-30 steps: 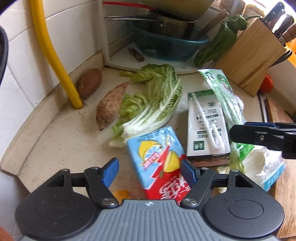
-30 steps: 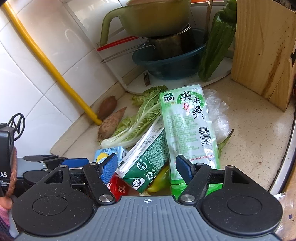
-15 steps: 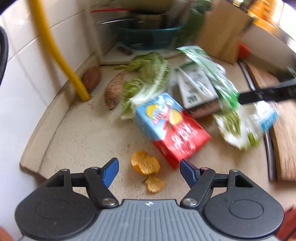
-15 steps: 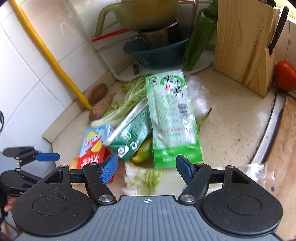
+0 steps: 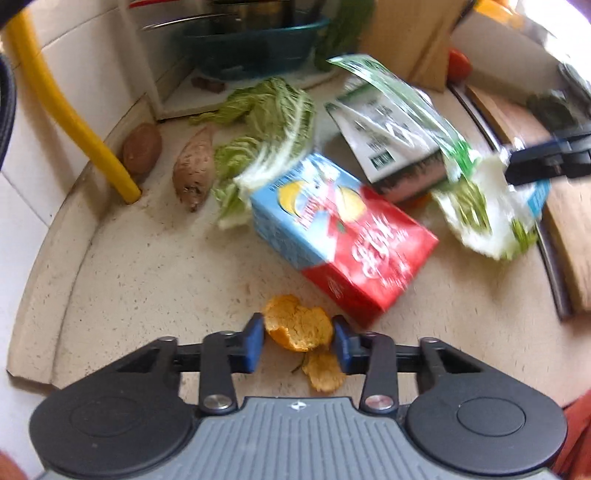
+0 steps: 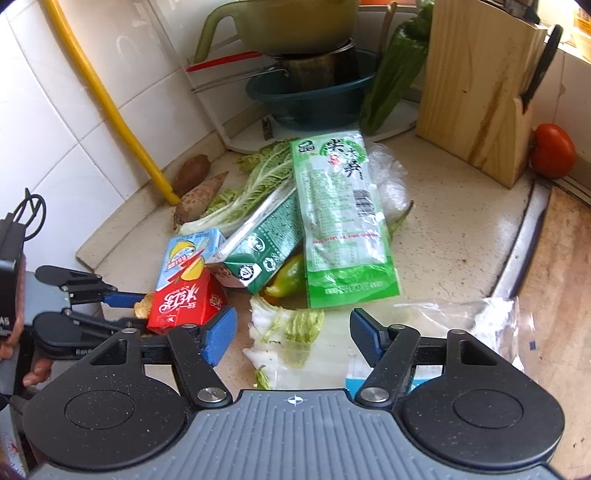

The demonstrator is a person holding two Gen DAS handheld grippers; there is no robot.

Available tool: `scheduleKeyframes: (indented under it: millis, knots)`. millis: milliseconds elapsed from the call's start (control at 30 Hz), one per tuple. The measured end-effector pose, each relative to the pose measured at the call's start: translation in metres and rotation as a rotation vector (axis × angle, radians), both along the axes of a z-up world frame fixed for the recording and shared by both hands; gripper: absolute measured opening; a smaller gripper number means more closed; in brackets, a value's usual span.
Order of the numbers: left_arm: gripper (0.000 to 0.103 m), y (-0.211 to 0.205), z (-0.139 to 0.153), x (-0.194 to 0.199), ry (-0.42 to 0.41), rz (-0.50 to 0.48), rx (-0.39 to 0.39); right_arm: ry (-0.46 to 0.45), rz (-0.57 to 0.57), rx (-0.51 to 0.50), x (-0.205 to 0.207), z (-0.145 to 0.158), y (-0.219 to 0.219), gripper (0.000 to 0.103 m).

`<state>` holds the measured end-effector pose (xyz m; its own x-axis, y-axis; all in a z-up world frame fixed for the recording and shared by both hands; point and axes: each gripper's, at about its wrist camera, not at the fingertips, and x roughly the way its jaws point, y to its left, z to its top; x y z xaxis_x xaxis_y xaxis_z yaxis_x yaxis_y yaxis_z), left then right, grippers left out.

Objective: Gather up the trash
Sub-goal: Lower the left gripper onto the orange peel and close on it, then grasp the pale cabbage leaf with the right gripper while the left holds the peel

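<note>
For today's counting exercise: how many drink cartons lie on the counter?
2. The red-and-blue carton lies nearest the left hand-held gripper; the green carton lies beside it, partly under the green wrapper. Others may be hidden.

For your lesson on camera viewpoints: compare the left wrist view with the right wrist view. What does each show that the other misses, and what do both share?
Only the left wrist view shows the lower piece of orange peel clearly. Only the right wrist view shows the green pot and yellow-green pepper. Both share the red-and-blue carton, sweet potato, yellow pipe and tomato.
</note>
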<state>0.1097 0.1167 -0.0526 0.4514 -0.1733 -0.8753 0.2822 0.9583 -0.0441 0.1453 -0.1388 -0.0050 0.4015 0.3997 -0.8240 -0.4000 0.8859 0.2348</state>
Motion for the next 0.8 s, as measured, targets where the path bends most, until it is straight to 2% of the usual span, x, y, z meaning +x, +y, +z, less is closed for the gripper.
scheduleKeyframes:
  millis: [133, 200, 367, 567, 633, 700, 800]
  knots:
    - [0.019, -0.003, 0.003, -0.006, 0.002, 0.0, 0.025, -0.005, -0.031, 0.0, -0.003, 0.003, -0.01, 0.058]
    - [0.017, -0.005, 0.007, -0.012, -0.012, 0.013, 0.02, -0.012, -0.054, -0.006, -0.004, 0.006, -0.018, 0.054]
    - [0.014, -0.001, 0.016, -0.016, -0.034, 0.076, -0.053, -0.009, -0.102, -0.07, -0.006, 0.007, -0.042, 0.055]
    - [0.013, 0.004, 0.023, -0.024, -0.037, 0.14, -0.099, 0.019, -0.007, -0.095, -0.013, -0.005, -0.04, 0.057]
    - [0.013, 0.004, 0.027, -0.029, -0.046, 0.153, -0.11, 0.018, 0.054, -0.101, -0.019, -0.005, -0.037, 0.062]
    - [0.013, 0.005, 0.032, -0.033, -0.054, 0.167, -0.13, 0.033, 0.083, -0.086, -0.024, -0.005, -0.037, 0.064]
    - [0.013, 0.001, 0.036, -0.039, -0.069, 0.178, -0.152, 0.096, 0.066, -0.007, -0.029, -0.007, -0.041, 0.064]
